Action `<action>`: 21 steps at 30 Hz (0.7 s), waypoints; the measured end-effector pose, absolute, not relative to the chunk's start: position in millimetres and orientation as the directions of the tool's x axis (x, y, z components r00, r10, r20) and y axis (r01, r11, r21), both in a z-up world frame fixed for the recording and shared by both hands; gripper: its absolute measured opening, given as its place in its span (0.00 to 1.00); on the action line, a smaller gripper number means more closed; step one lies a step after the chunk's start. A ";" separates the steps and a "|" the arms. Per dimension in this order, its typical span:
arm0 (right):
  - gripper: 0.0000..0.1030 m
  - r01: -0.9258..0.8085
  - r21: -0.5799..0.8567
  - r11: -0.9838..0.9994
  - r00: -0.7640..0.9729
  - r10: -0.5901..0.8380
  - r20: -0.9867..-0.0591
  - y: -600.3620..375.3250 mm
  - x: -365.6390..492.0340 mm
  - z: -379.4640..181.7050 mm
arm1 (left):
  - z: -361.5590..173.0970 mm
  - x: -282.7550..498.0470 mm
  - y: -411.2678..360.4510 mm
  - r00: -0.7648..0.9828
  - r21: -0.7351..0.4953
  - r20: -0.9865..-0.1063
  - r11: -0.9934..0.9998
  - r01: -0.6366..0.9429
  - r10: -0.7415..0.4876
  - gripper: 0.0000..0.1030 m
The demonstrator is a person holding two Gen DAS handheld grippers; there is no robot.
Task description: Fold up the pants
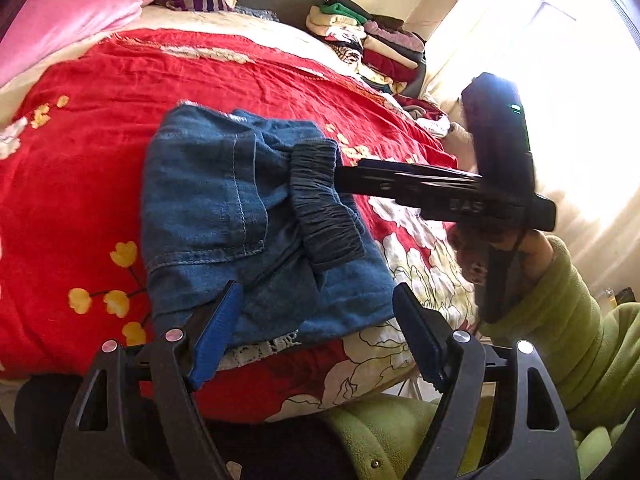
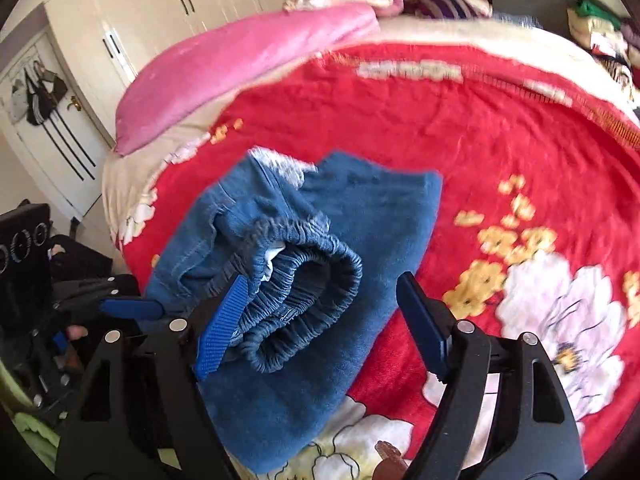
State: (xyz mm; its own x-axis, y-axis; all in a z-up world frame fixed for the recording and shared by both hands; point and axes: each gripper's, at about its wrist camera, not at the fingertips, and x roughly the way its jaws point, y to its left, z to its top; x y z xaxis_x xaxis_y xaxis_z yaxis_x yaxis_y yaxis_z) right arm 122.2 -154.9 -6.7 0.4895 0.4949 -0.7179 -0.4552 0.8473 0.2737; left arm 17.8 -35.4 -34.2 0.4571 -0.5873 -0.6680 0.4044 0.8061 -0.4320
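Note:
Blue denim pants (image 1: 224, 216) lie folded into a compact bundle on the red flowered bedspread (image 1: 80, 168), with the dark elastic waistband (image 1: 324, 208) on top. My left gripper (image 1: 316, 332) is open at the bundle's near edge, its blue pads on either side of the denim. My right gripper (image 2: 320, 320) is open over the waistband (image 2: 304, 300); the pants (image 2: 360, 240) lie between and under its fingers. In the left wrist view the right gripper (image 1: 340, 178) reaches in from the right, its tip at the waistband.
A pink pillow (image 1: 60, 20) lies at the bed's far left. A stack of folded clothes (image 1: 368, 40) sits at the far right. A green fleece sleeve (image 1: 560, 312) is at the right. White wardrobes (image 2: 120, 20) stand beyond the bed.

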 end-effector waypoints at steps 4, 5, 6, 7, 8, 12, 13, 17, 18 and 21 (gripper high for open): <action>0.76 -0.471 0.251 0.845 0.541 0.502 -0.675 -162.7 106.3 13.2 | -25.5 12.8 -29.3 0.489 -0.410 -0.665 0.823 0.392 -0.564 0.86; 0.77 -0.475 0.239 0.847 0.558 0.500 -0.663 -164.9 100.1 18.3 | -23.8 11.7 -28.2 0.495 -0.405 -0.665 0.827 0.390 -0.559 0.86; 0.78 -0.478 0.231 0.848 0.566 0.498 -0.657 -165.5 96.5 22.0 | -22.2 10.9 -26.9 0.502 -0.402 -0.664 0.830 0.387 -0.555 0.86; 0.79 -0.481 0.221 0.848 0.576 0.496 -0.650 -165.6 93.0 26.0 | -21.2 10.2 -25.7 0.507 -0.400 -0.663 0.833 0.382 -0.551 0.87; 0.80 -0.483 0.211 0.850 0.586 0.493 -0.643 -166.8 88.9 29.0 | -20.4 10.0 -24.5 0.511 -0.399 -0.663 0.836 0.377 -0.547 0.87; 0.82 -0.506 0.176 0.845 0.615 0.496 -0.613 -170.3 69.9 42.5 | -15.8 7.4 -18.8 0.534 -0.385 -0.664 0.852 0.356 -0.523 0.93; 0.82 -0.511 0.163 0.844 0.621 0.493 -0.609 -170.5 66.1 44.6 | -15.3 8.0 -19.5 0.537 -0.383 -0.664 0.853 0.354 -0.520 0.93; 0.82 -0.540 0.123 0.833 0.632 0.497 -0.594 -169.5 51.2 51.0 | -11.6 8.6 -14.0 0.561 -0.360 -0.670 0.874 0.326 -0.485 0.95; 0.82 -0.548 0.114 0.828 0.632 0.500 -0.593 -169.1 46.6 52.0 | -11.0 9.6 -13.5 0.566 -0.354 -0.672 0.879 0.320 -0.477 0.95; 0.82 -0.575 0.105 0.811 0.621 0.517 -0.589 -167.5 32.7 51.6 | -8.5 14.1 -9.6 0.585 -0.335 -0.675 0.893 0.300 -0.450 0.95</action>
